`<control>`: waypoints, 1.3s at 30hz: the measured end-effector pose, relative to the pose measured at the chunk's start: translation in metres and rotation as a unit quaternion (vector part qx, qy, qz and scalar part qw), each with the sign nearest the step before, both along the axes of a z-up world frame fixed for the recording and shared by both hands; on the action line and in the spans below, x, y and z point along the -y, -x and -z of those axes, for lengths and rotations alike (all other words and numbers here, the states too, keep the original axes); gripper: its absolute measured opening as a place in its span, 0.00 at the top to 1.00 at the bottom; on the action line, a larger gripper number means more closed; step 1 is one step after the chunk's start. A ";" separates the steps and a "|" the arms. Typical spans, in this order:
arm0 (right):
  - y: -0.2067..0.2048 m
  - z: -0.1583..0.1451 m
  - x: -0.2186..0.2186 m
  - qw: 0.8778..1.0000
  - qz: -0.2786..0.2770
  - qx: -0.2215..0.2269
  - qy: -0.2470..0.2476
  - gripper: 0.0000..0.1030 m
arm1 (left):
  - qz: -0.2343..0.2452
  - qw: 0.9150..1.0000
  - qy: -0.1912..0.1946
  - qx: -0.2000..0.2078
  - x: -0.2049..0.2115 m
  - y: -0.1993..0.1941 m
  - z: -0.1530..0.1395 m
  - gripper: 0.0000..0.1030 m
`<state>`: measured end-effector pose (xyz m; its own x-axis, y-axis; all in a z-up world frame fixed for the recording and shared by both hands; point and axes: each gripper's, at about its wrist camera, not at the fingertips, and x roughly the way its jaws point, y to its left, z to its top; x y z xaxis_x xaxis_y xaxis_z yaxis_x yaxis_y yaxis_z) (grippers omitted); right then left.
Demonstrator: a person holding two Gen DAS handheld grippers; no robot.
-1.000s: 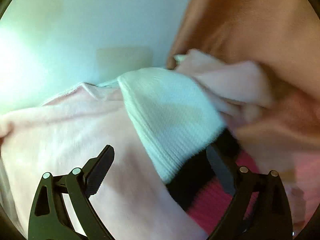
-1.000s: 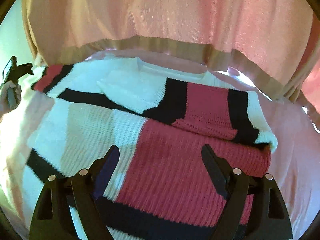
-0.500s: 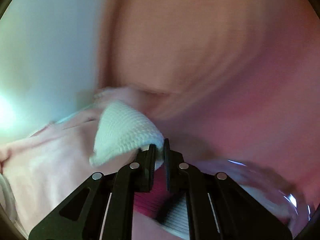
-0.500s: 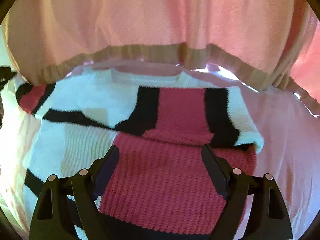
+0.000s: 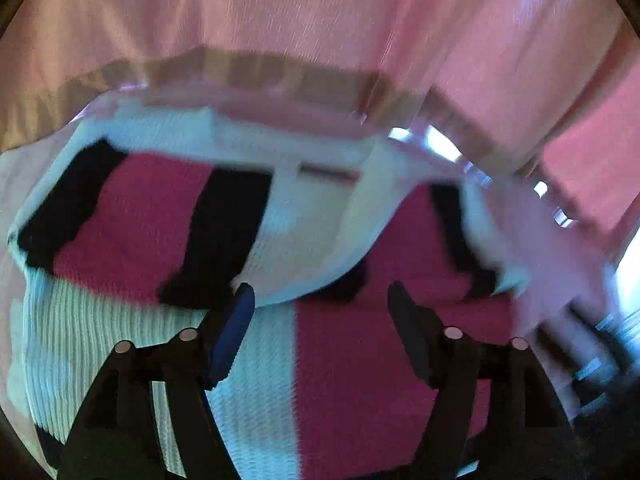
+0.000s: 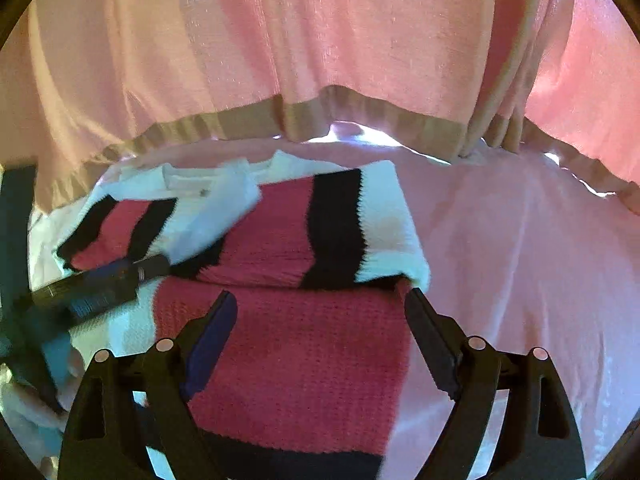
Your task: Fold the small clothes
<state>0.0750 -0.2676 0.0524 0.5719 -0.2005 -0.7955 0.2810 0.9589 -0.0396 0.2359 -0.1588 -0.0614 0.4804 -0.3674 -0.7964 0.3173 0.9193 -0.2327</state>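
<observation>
Left gripper (image 5: 320, 320) has just released the sweater's (image 6: 296, 352) sleeve (image 5: 132, 216), folded inward; fingers spread, empty (right gripper's (image 6: 320, 320) too).

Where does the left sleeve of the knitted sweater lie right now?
In the right wrist view the left sleeve lies folded across the sweater chest at the left, just beyond the blurred left gripper, below the pink curtain.

My left hand-held gripper (image 5: 320, 312) points steeply down, its jaws just reopened and standing apart with nothing pinched between them. My right hand-held gripper (image 6: 320, 312) tilts down likewise, jaws spread wide and gripping nothing.
</observation>
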 end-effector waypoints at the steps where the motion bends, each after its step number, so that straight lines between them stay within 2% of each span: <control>1: 0.001 0.001 0.002 1.000 -0.002 -0.002 -0.001 0.18 | -0.010 1.000 -0.010 0.010 -0.005 0.007 0.001 0.36; 2: 0.000 0.002 0.003 1.000 -0.010 -0.004 -0.008 0.18 | -0.018 1.000 -0.009 0.010 -0.021 -0.001 0.000 0.36; 4: -0.004 0.003 0.002 1.000 -0.021 -0.001 -0.018 0.18 | -0.041 0.999 0.026 0.015 -0.048 -0.004 -0.015 0.33; 5: -0.006 0.004 0.000 0.999 -0.026 0.001 -0.022 0.18 | -0.065 0.996 0.043 0.031 -0.080 0.002 -0.033 0.26; 7: -0.018 0.005 -0.008 0.999 -0.043 0.003 -0.031 0.18 | -0.106 0.991 0.060 0.060 -0.109 0.006 -0.052 0.14; 9: -0.033 0.009 -0.016 0.998 -0.056 -0.001 -0.041 0.18 | -0.138 0.986 0.061 0.065 -0.130 -0.003 -0.057 0.14; 14: -0.070 0.029 -0.006 0.996 -0.028 -0.015 -0.078 0.18 | -0.206 0.975 0.088 -0.001 -0.179 -0.029 -0.027 0.14; 17: -0.087 0.050 0.007 0.994 0.004 -0.026 -0.108 0.18 | -0.250 0.957 0.138 -0.046 -0.220 -0.040 -0.001 0.15; 19: -0.099 0.066 0.009 0.988 0.000 -0.036 -0.150 0.19 | -0.264 0.948 0.167 -0.056 -0.235 -0.041 0.008 0.15; 21: -0.107 0.079 0.002 0.987 -0.008 -0.042 -0.155 0.44 | -0.274 0.939 0.194 -0.068 -0.247 -0.049 0.016 0.22; 22: -0.111 0.084 -0.002 0.986 -0.017 -0.047 -0.157 0.79 | -0.274 0.937 0.204 -0.073 -0.249 -0.054 0.021 0.38; 23: -0.115 0.084 -0.006 0.984 -0.027 -0.044 -0.170 0.90 | -0.277 0.934 0.210 -0.080 -0.250 -0.059 0.024 0.56; 24: -0.116 0.078 -0.008 0.984 -0.028 -0.031 -0.172 0.91 | -0.278 0.933 0.217 -0.077 -0.251 -0.060 0.022 0.64; 25: -0.116 0.065 -0.009 0.986 -0.033 -0.012 -0.164 0.92 | -0.279 0.932 0.221 -0.072 -0.250 -0.062 0.020 0.76; 27: -0.111 0.018 -0.016 0.987 -0.058 0.053 -0.139 0.92 | -0.267 0.934 0.234 -0.048 -0.246 -0.065 0.005 0.88; 28: -0.107 -0.004 -0.017 0.986 -0.065 0.082 -0.129 0.92 | -0.257 0.936 0.238 -0.025 -0.241 -0.066 -0.006 0.92; 30: -0.099 -0.038 -0.016 0.983 -0.073 0.130 -0.103 0.92 | -0.259 0.939 0.225 0.012 -0.235 -0.064 -0.020 0.92; 31: -0.097 -0.042 -0.012 0.984 -0.070 0.139 -0.082 0.92 | -0.264 0.940 0.215 0.024 -0.233 -0.063 -0.021 0.92; 32: -0.099 -0.036 -0.008 0.986 -0.067 0.132 -0.073 0.92 | -0.269 0.942 0.199 0.031 -0.230 -0.061 -0.019 0.92; 33: -0.107 -0.014 0.000 0.991 -0.059 0.097 -0.065 0.92 | -0.262 0.948 0.178 0.028 -0.224 -0.064 -0.011 0.92; 35: -0.119 0.044 0.015 0.996 -0.040 0.010 -0.078 0.92 | -0.256 0.957 0.134 0.002 -0.213 -0.068 0.013 0.92; 36: -0.120 0.074 0.020 0.996 -0.028 -0.030 -0.080 0.92 | -0.259 0.957 0.131 -0.010 -0.213 -0.068 0.020 0.92; 37: -0.119 0.083 0.020 0.996 -0.025 -0.034 -0.080 0.92 | -0.265 0.955 0.130 -0.017 -0.213 -0.067 0.024 0.92; 38: -0.117 0.078 0.019 0.996 -0.025 -0.026 -0.078 0.92 | -0.270 0.953 0.133 -0.016 -0.213 -0.067 0.024 0.92; 39: -0.118 0.060 0.015 0.996 -0.028 -0.004 -0.084 0.92 | -0.276 0.952 0.133 -0.004 -0.212 -0.066 0.019 0.92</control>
